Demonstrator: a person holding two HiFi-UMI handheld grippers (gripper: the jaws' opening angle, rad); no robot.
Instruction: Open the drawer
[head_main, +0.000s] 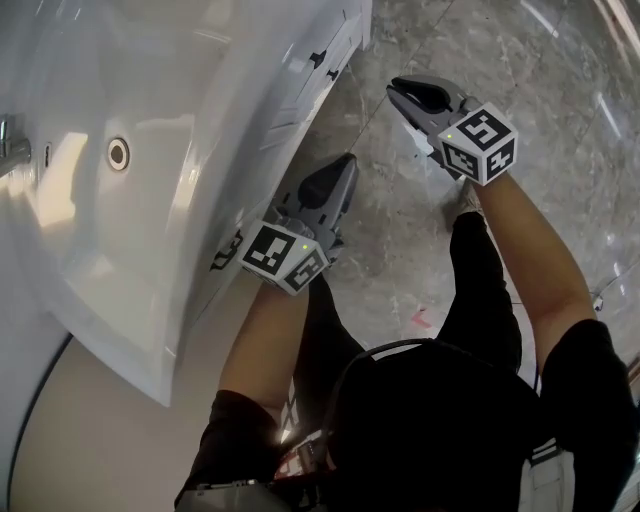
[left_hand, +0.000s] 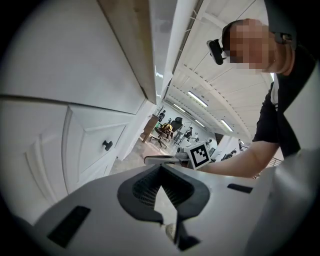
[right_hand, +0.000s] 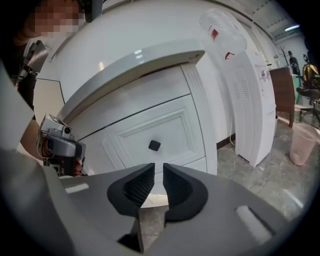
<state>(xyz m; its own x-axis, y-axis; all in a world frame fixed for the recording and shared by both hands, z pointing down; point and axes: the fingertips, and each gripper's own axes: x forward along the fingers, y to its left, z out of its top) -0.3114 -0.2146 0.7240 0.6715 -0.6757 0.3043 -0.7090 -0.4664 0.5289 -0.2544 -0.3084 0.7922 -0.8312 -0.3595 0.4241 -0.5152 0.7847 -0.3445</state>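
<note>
A white vanity cabinet (head_main: 290, 100) stands at the left, its panelled drawer front (right_hand: 150, 135) carrying a small black square knob (right_hand: 154, 145). In the left gripper view a panelled front with a black knob (left_hand: 107, 145) shows to the left. My right gripper (right_hand: 158, 172) points at the drawer front from a distance, short of the knob; its jaws stand a narrow gap apart with nothing between them. My left gripper (left_hand: 160, 168) has its tips touching and holds nothing. In the head view the left gripper (head_main: 345, 165) hangs beside the cabinet front and the right gripper (head_main: 400, 90) over the floor.
A white sink basin (head_main: 150, 230) with a drain (head_main: 118, 153) and a tap (head_main: 10, 145) tops the cabinet. Grey marble floor (head_main: 560, 60) lies to the right. A tall white unit (right_hand: 250, 100) and a pink bin (right_hand: 302, 142) stand beyond the cabinet.
</note>
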